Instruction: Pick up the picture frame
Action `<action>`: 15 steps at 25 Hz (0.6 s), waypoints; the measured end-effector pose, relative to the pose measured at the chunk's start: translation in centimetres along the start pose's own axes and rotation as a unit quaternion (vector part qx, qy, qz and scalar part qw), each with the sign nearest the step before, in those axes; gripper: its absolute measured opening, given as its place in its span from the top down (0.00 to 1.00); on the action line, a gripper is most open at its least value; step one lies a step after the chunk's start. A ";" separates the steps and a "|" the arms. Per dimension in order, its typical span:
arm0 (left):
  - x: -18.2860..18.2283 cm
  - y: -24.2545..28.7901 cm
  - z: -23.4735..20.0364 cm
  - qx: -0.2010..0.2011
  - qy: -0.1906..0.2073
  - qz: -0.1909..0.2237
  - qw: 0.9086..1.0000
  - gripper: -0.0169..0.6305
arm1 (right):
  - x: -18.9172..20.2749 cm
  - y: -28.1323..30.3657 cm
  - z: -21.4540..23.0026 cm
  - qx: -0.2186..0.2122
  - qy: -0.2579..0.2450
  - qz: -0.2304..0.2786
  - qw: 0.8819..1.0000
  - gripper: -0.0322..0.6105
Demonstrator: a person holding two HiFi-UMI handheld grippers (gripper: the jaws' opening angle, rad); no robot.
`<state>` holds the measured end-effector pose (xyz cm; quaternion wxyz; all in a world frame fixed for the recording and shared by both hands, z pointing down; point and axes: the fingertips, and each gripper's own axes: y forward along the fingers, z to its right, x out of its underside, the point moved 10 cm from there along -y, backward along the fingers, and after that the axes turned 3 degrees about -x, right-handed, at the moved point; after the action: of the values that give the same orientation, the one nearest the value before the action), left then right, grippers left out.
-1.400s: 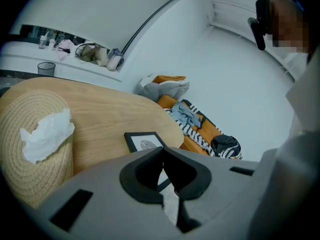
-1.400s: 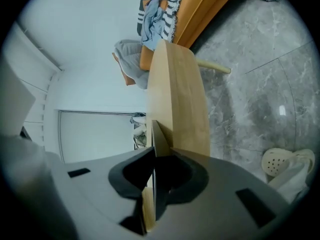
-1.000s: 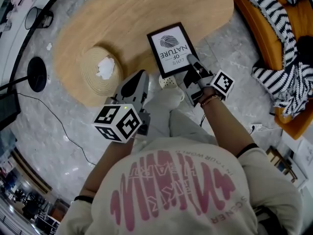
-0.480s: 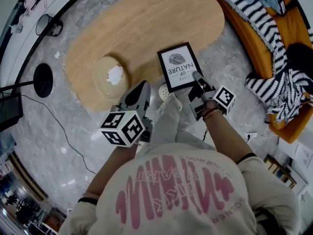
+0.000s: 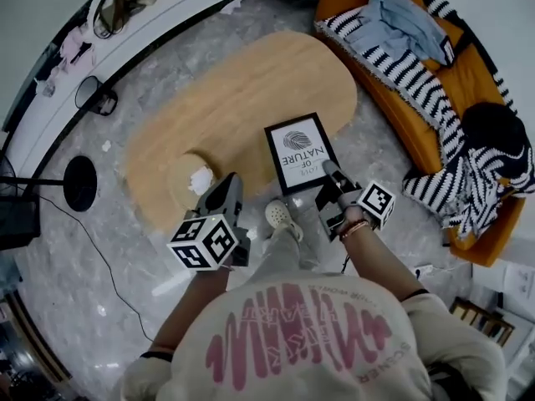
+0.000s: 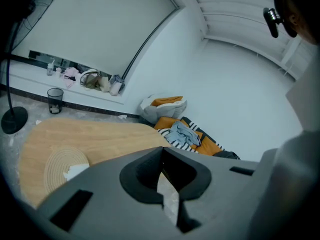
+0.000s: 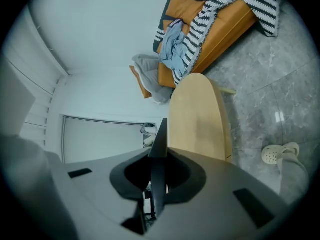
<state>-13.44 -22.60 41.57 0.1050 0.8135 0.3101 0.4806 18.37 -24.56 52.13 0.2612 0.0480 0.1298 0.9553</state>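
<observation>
A person's right gripper is clamped on the near edge of the picture frame, its fingers pinching the thin black border so that the frame stands out beyond the fingertips, print side up. The right gripper view shows the frame edge-on between the pads, with the wooden table well below and beyond it, so the frame appears to be off the surface and the pickup looks all but done; what seems left is only to keep the hold steady. The left gripper hangs beside it with its fingers together on nothing, well apart from the frame. Ahead of the left fingers, a round straw mat with a white scrap on it lies on the long oval table. Beneath both grippers runs a grey marble floor. Out past the right fingers is an orange sofa heaped with a striped blanket and clothes.
</observation>
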 end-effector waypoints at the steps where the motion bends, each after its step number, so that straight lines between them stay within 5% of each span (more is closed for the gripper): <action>1: -0.5 -0.2 0.2 0.002 0.002 0.007 1.000 0.97 | -0.2 0.0 -0.8 -0.009 -0.006 -0.002 1.000 0.89; 15: -8.7 -4.8 4.7 0.036 0.074 0.123 0.989 0.97 | -1.0 -1.6 -13.5 -0.144 -0.082 0.034 0.986 0.89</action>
<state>-14.41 -23.56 30.65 -0.0076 0.8110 0.2317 0.5372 17.83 -26.75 38.70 0.2430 0.0927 -0.0332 0.9650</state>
